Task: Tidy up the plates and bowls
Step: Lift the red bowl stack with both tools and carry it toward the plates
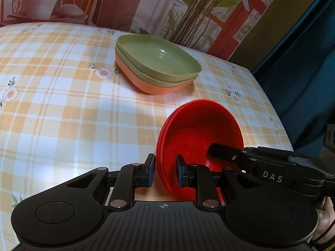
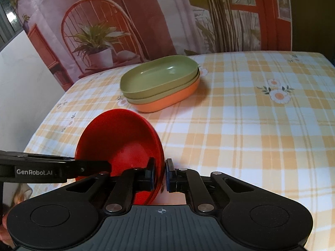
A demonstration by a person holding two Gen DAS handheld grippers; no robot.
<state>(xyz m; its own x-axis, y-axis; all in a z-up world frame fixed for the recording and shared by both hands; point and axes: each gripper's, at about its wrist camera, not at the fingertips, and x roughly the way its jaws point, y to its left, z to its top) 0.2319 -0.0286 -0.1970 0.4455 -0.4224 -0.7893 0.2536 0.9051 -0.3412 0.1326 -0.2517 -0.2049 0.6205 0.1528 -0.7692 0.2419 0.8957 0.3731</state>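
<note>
Red round plastic bowls (image 1: 201,138), nested, pinched at opposite rims by left gripper (image 1: 165,170) and right gripper (image 2: 160,174) — both nearly closed — apparently awaiting level set-down near the green-and-orange rectangular dish stack (image 1: 157,64).

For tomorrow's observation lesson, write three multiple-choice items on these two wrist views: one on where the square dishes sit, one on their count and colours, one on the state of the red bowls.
1. Where is the stack of square dishes?
A. On the checked tablecloth, beyond the red bowls
B. Inside the red bowls
C. On the floor

2. What does that stack consist of?
A. Three orange dishes
B. Two green dishes on one orange
C. One green dish alone

3. How are the red bowls held?
A. Lying flat and untouched
B. Upside down on the stack
C. Tipped on edge, the rim between the fingers of the left gripper and the right gripper

Answers: 1 A, the stack rests on the cloth behind the bowls. 2 B, two green rims show above an orange base. 3 C, both grippers clamp the nested bowls' rim.
</note>
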